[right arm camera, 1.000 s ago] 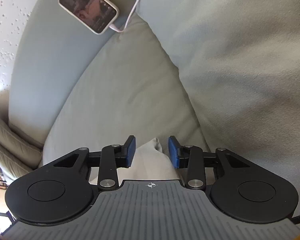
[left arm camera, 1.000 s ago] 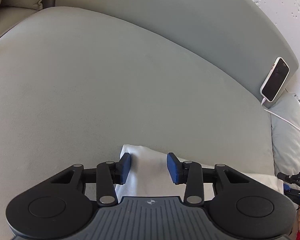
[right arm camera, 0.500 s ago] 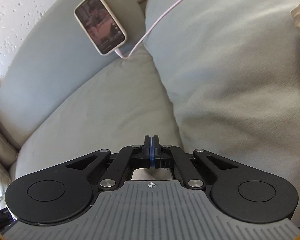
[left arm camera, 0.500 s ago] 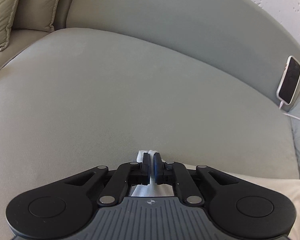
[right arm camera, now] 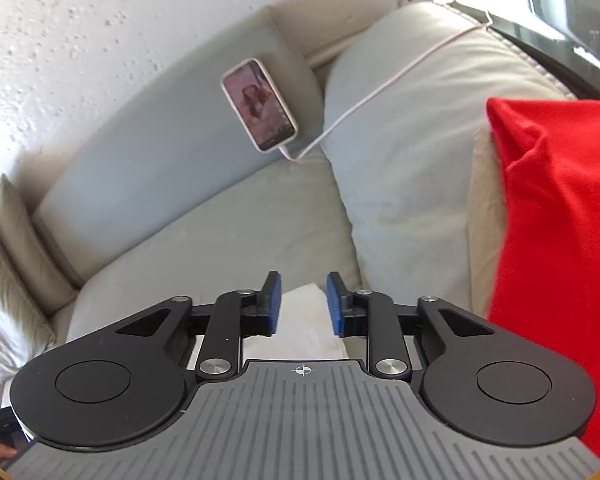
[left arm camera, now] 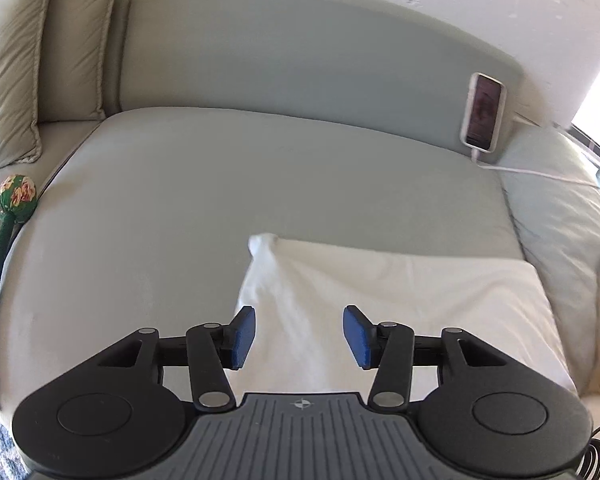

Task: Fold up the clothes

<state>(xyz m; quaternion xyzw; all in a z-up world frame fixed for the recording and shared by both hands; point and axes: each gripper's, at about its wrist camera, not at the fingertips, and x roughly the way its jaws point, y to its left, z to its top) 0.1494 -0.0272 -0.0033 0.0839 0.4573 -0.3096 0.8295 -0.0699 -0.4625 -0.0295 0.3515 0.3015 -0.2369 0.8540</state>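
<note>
Black linkage arms, silver screws, blue fingers [left arm camera: 242, 338], grey ribbed body.

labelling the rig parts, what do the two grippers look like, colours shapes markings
Both match: the left gripper and right gripper have blue rectangular pads on black linkage arms with silver pivot pins, two round black housings, and a ribbed grey body bearing a small crosshair mark.

White cloth [left arm camera: 400, 292]; red cloth [right arm camera: 560, 248]; pale grey-green sofa cushion [left arm camera: 240, 184]; green, possibly floral, mallet [left arm camera: 16, 196].
</note>
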